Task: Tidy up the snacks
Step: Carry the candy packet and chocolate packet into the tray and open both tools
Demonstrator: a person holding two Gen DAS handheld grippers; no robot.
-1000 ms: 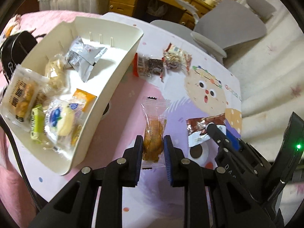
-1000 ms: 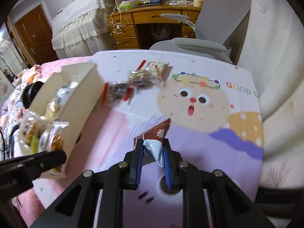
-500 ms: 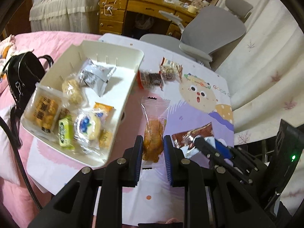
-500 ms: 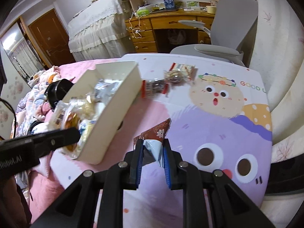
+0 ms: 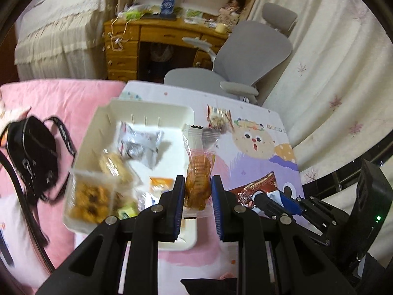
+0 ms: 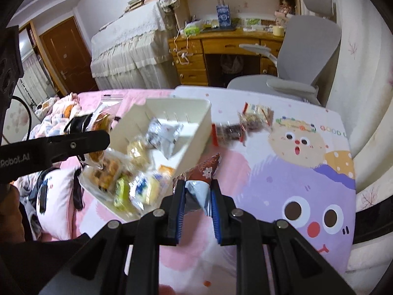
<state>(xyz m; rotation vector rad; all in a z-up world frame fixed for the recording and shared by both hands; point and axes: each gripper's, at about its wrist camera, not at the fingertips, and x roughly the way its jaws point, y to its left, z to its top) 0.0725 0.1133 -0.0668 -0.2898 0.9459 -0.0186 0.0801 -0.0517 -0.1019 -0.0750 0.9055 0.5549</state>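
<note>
Now, left gripper (image 5: 197, 195): fingers clamped on a clear-wrapped orange pastry (image 5: 197, 172), held above the tabletop (image 6: 282, 167) beside the bin's rim.
Right gripper (image 6: 196, 207): fingers clamped on a red-and-silver packet (image 6: 199, 184) (lifted, near the bin's corner).
Cream bin (image 6: 196, 132): holds several wrapped snacks.
Tabletop: two more packets (image 6: 245, 120) lie just beside the bin.

Grey office chair (image 5: 258, 49) before wooden desk (image 5: 157, 39); black bag (image 5: 32, 154) on pink bedding
</note>
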